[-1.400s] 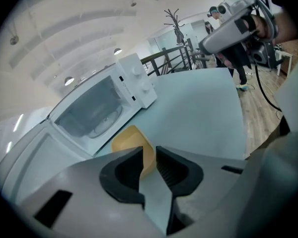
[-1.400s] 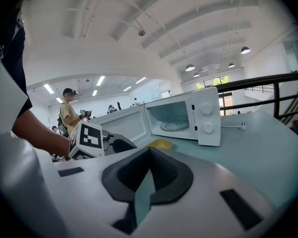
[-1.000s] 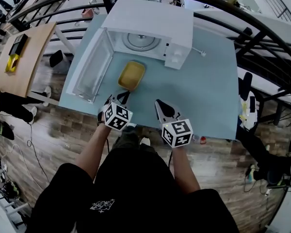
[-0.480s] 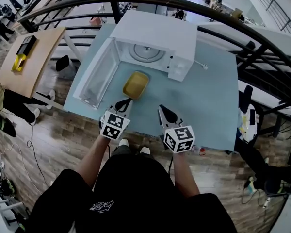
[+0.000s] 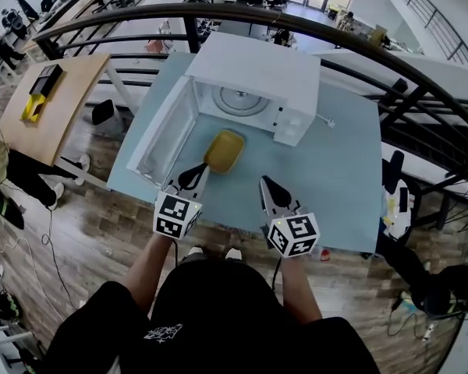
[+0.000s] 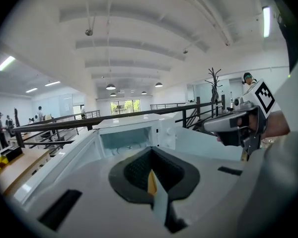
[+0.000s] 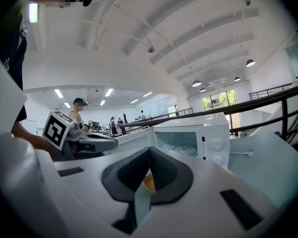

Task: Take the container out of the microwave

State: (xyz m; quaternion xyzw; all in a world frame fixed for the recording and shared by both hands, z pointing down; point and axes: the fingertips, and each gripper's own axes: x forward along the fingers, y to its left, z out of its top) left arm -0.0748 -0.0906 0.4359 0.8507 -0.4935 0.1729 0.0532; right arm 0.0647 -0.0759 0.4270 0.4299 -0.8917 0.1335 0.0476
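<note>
Yellow container (image 5: 225,150) sits on desk (image 5: 335,170) before the open microwave (image 5: 253,80). My left gripper (image 5: 193,175) and right gripper (image 5: 267,185) hover near the desk's front edge, both with jaws together.

My left gripper (image 5: 192,175) and right gripper (image 5: 267,187): black pads (image 6: 138,167), cubes (image 5: 176,215) patterned in black-and-white squares. Ahead of them I note a yellow container (image 5: 225,150), white microwave (image 5: 257,68), pale blue table (image 5: 339,170).
</note>
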